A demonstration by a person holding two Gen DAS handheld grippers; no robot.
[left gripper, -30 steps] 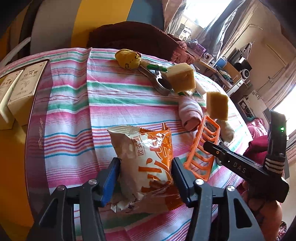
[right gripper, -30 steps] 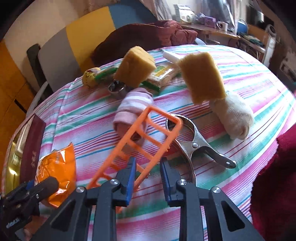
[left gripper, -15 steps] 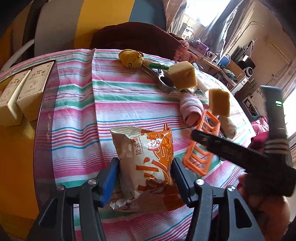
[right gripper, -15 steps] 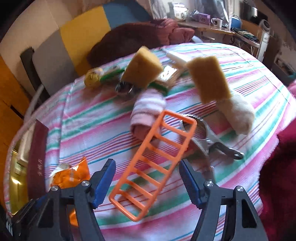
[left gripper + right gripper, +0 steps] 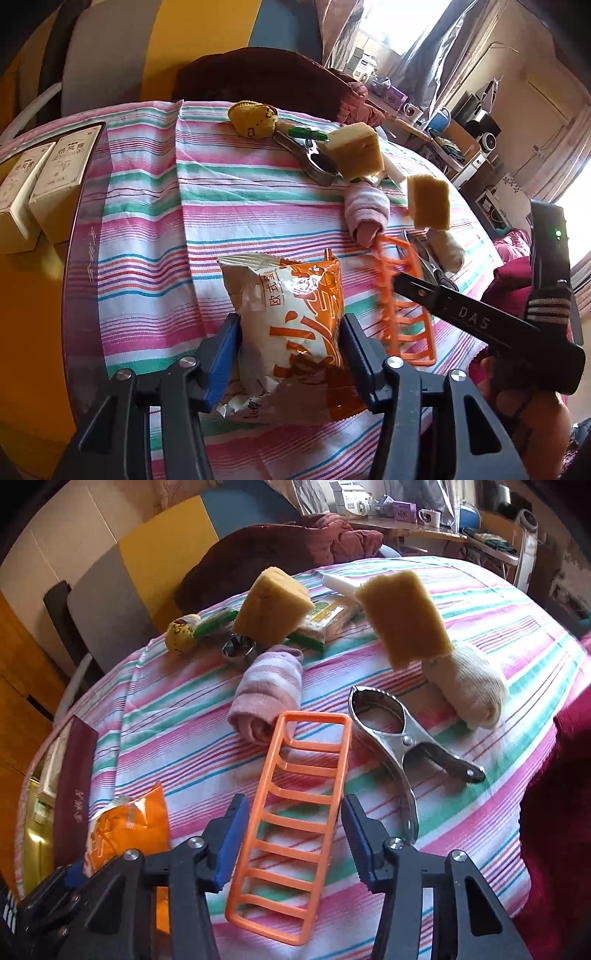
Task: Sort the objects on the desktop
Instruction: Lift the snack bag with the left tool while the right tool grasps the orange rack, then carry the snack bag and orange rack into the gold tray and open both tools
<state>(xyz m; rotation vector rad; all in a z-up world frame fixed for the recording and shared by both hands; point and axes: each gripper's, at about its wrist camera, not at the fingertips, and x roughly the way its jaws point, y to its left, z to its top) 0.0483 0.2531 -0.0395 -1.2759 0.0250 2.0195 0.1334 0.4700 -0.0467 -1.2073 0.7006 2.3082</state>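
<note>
An orange and white snack bag (image 5: 291, 314) lies on the striped cloth. My left gripper (image 5: 290, 328) straddles its lower half, and its jaws are closing with both blue pads against the bag's sides. The bag's corner (image 5: 129, 823) shows at the left of the right wrist view. An orange plastic ladder-shaped rack (image 5: 314, 716) lies flat on the cloth. My right gripper (image 5: 293, 812) stands open around the rack's lower part, with its pads clear of both rails. In the left wrist view the rack (image 5: 413, 360) looks blurred under the right gripper (image 5: 402, 284).
Beyond the rack lie a pink striped sock roll (image 5: 269, 701), a metal clamp (image 5: 388, 731), a cream sock (image 5: 469, 686) and two yellow sponges (image 5: 273, 605) (image 5: 406, 620). A yellow plush (image 5: 181, 631) sits at the back. Cartons (image 5: 55, 173) and a dark red book (image 5: 72, 786) stand at the left edge.
The right gripper was shut on the tilted, lifted rack, then opened. The rack now lies flat between its open jaws. The left gripper stays around the bag.
</note>
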